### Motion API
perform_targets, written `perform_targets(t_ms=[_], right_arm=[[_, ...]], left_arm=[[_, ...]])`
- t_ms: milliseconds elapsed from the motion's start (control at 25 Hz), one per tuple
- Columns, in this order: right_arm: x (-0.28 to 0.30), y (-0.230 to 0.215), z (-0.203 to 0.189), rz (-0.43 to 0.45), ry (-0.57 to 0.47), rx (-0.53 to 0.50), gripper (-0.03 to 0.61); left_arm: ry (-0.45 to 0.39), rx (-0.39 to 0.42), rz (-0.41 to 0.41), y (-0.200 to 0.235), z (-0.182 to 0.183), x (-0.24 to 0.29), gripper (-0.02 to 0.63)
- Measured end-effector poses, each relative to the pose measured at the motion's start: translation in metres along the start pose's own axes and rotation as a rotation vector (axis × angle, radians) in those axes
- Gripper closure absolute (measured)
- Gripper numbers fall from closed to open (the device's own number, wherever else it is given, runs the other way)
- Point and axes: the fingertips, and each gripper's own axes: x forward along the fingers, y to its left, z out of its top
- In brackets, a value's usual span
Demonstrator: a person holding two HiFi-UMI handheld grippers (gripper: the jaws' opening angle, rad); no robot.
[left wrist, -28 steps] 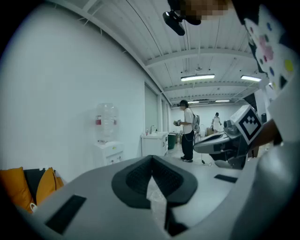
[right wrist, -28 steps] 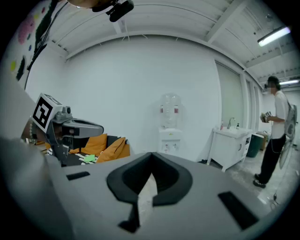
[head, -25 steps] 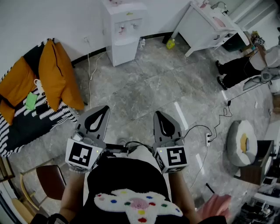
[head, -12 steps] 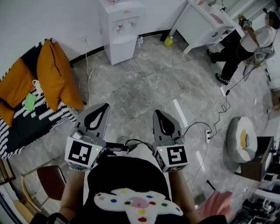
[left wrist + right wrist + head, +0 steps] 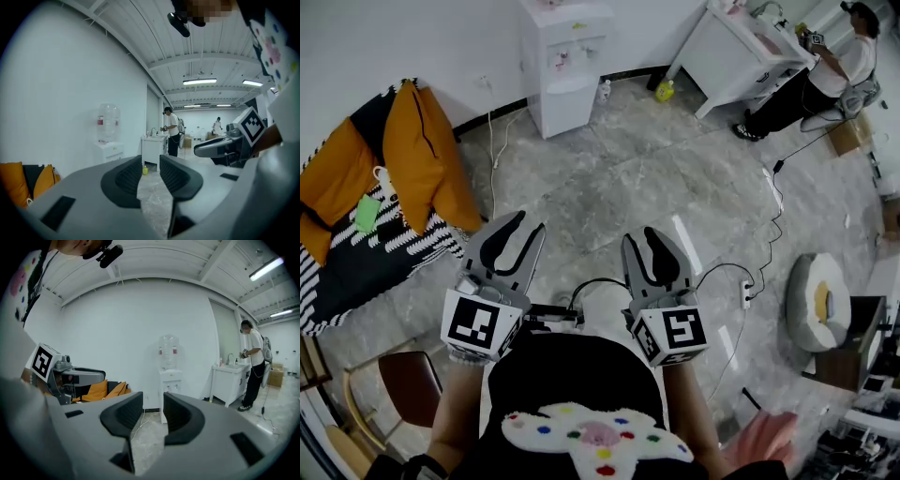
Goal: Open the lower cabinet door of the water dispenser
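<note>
The white water dispenser (image 5: 565,66) stands upright at upper centre, front facing us across grey stone floor (image 5: 619,187); orange cushions (image 5: 422,155) lie left. Our left gripper (image 5: 514,239) and right gripper (image 5: 656,255) have just spread, nothing between.

Left gripper (image 5: 150,165): jaws seen parted, just been opening, with nothing between them. Grey floor (image 5: 153,205) and a yellow bottle (image 5: 145,170) are seen through the gap. A water dispenser (image 5: 108,143) is noted against the white wall, left of a white cabinet (image 5: 151,151). A person (image 5: 172,133) is seen standing beside that cabinet. Orange cushions (image 5: 14,180) are noted lower left, the right gripper (image 5: 199,150) at right.
</note>
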Motion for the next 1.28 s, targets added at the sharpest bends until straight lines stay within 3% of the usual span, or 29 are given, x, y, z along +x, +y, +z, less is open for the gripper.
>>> perform_targets(t_ms=[680,1280], right_arm=[[-0.001,-0.026,0.003,-0.03,-0.002,-0.009,0.453],[0.052,-0.092,0.007,0.04,0.021,-0.001,0.453]], left_arm=[[-0.008,0.014,0.009,-0.002,0.004,0.009,0.495],[-0.01,0.02,0.058,-0.004,0.02,0.09,0.495]])
